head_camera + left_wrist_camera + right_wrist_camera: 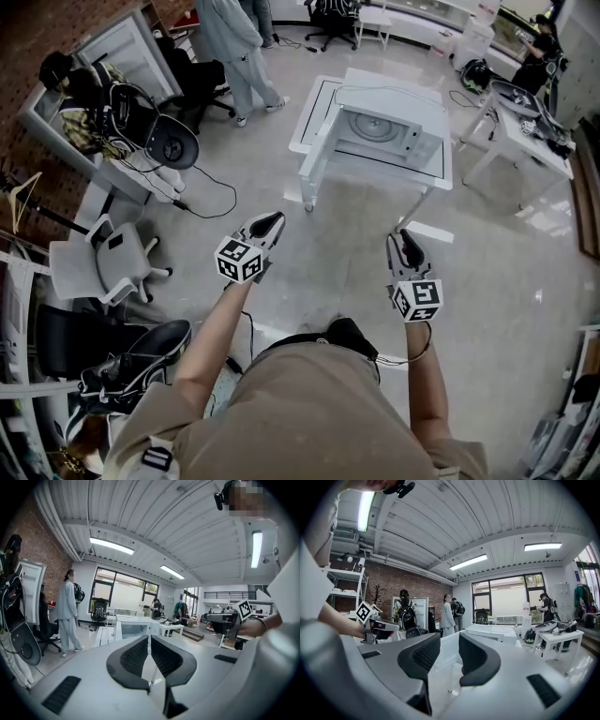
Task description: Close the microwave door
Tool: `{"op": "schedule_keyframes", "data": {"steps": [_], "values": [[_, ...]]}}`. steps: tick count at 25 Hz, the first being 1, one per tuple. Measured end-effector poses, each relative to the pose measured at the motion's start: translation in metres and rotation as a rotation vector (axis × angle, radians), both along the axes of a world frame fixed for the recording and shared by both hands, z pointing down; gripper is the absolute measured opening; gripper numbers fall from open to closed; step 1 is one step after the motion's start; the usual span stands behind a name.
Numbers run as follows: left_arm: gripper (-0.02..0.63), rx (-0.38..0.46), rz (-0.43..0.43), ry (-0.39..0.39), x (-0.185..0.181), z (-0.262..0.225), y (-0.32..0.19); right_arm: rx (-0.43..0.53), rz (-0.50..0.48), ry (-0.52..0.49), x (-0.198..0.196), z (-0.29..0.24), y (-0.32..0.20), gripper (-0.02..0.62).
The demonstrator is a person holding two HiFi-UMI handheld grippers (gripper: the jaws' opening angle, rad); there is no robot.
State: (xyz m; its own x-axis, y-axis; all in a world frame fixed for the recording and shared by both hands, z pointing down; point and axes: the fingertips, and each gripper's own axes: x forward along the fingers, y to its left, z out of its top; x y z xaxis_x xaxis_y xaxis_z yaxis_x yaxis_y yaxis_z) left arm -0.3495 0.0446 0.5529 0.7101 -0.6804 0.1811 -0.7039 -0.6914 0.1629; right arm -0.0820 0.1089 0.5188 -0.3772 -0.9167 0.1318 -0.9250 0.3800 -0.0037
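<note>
The white microwave [392, 129] sits on a white table [314, 173] a few steps ahead of me, its front facing me with the round turntable showing inside. A white framed panel [317, 111] standing out at its left looks like the open door. The microwave [133, 626] appears small and far past the jaws in the left gripper view, and the microwave [490, 632] shows likewise in the right gripper view. My left gripper [272, 221] [150, 639] is shut and empty, fingertips meeting. My right gripper [405, 240] [449, 644] is open with nothing between its fingers. Both are held level, well short of the table.
A person [234, 47] stands at the far left by dark office chairs [169, 141]. A white chair [112, 262] and a black chair [112, 361] are at my left, with cables on the floor [211, 202]. Another white table [520, 131] stands at the right.
</note>
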Motion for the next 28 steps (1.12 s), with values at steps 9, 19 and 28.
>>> {"op": "schedule_keyframes", "data": {"steps": [9,19,28], "values": [[0.100,-0.018,-0.030,-0.062,0.024,0.029,-0.066,0.000,-0.073,0.003,0.015,-0.007,-0.047,0.109],[0.160,-0.106,0.011,-0.106,0.039,0.082,-0.144,-0.027,-0.098,0.034,0.001,0.002,-0.100,0.109],[0.186,-0.172,0.051,-0.155,0.028,0.125,-0.190,-0.039,-0.043,0.026,-0.005,0.013,-0.142,0.109]]}}
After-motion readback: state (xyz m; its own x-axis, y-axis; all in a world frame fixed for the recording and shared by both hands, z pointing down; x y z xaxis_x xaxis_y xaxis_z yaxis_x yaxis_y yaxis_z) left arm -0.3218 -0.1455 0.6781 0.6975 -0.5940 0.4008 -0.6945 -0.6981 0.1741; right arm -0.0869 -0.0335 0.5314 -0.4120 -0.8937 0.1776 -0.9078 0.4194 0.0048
